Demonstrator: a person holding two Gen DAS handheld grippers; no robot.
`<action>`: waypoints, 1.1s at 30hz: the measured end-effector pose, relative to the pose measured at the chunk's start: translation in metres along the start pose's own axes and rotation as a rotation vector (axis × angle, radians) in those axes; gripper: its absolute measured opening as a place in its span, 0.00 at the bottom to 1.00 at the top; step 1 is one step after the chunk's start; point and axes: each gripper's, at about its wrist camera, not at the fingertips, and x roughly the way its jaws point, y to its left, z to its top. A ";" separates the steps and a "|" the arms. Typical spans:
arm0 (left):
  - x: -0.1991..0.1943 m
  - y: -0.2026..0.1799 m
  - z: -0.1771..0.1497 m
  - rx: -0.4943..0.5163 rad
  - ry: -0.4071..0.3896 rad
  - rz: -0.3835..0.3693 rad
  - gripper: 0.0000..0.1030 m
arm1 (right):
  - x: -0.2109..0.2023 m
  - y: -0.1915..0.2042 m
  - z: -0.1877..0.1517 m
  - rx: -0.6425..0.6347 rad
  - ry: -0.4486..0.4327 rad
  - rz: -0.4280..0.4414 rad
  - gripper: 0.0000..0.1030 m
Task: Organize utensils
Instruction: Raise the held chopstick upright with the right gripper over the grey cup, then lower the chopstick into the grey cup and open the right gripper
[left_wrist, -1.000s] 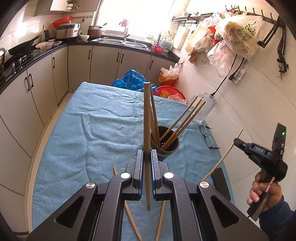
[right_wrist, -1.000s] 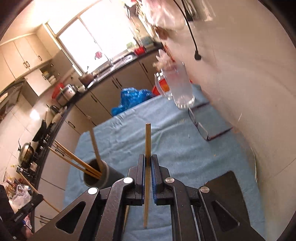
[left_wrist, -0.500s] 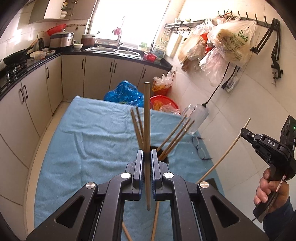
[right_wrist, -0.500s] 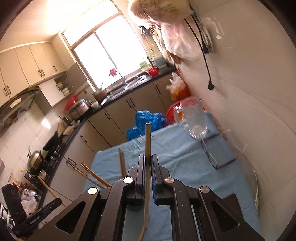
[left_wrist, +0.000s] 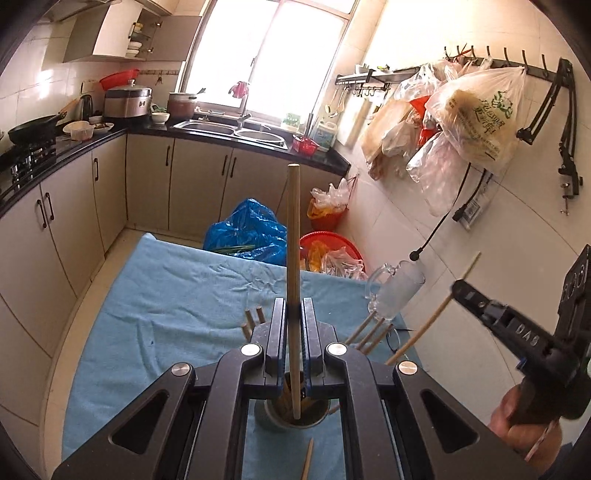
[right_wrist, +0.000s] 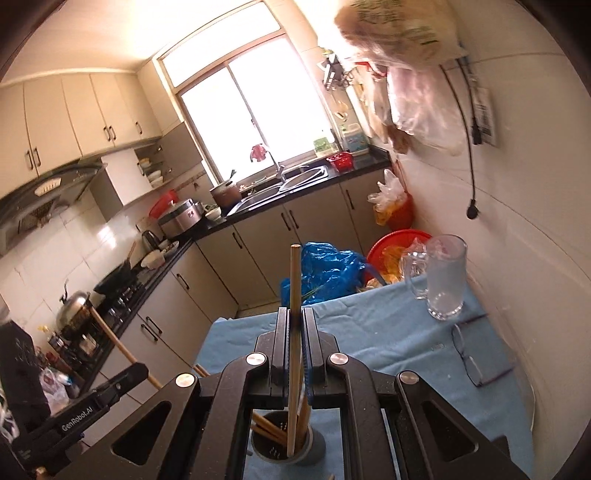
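Wooden chopsticks are light, stiff and slim, so a pinch near mid-length suits them; left gripper (left_wrist: 294, 325) and right gripper (right_wrist: 294, 325) each clamp one chopstick (left_wrist: 292, 258) upright above the grey cup (right_wrist: 291, 448) on the near cloth

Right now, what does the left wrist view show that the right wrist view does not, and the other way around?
Only the left wrist view shows the person's hand holding the right claw, shut on its chopstick, and a loose chopstick on the blue cloth.

Only the right wrist view shows the eyeglasses, the kettle on the stove, and the left claw from the side.

Both show the chopstick cup beneath the claws, the glass mug, the sink under the window, and the blue bag.
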 end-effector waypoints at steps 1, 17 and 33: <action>0.004 0.000 -0.001 -0.002 0.002 0.003 0.06 | 0.009 0.004 -0.002 -0.008 0.009 0.001 0.06; 0.040 0.006 -0.023 0.014 0.083 0.037 0.07 | 0.060 0.005 -0.039 -0.040 0.152 0.000 0.07; -0.042 0.026 -0.027 -0.048 -0.041 0.054 0.36 | -0.008 -0.023 -0.031 0.088 0.104 0.012 0.22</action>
